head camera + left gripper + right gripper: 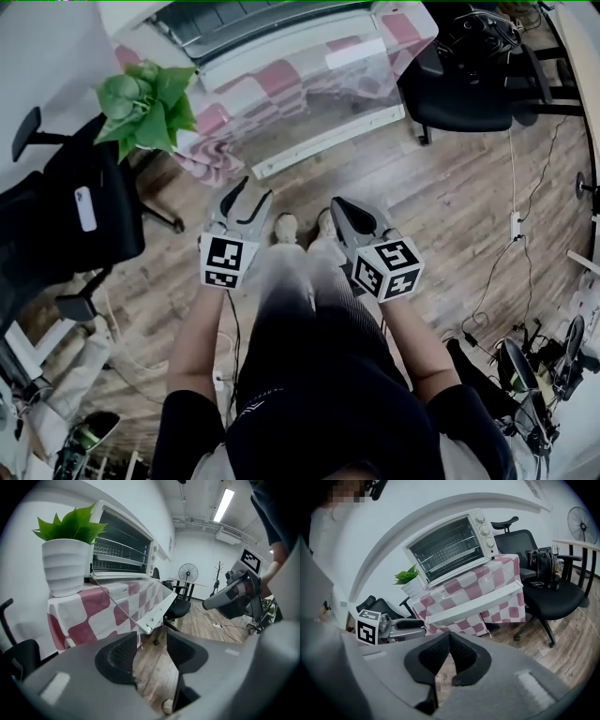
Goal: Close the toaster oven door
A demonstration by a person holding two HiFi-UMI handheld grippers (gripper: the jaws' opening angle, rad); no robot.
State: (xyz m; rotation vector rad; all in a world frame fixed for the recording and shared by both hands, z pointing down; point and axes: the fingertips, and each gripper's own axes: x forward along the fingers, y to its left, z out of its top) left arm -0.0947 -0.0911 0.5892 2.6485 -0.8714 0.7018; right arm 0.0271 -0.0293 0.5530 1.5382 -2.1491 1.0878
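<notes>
The closing has not begun: the toaster oven (450,550) sits on the checked tablecloth (487,581) in front of the person, and its door (473,603) hangs open, well apart from both grippers. The left gripper (152,637) has its 2 jaws spread with nothing between them, while the right gripper (450,637) has its jaws together at the tips, empty. The door lies about level, its handle edge pointing out at the person and its long axis running side to side, so I judge the next move is to get under that edge and swing it up.
</notes>
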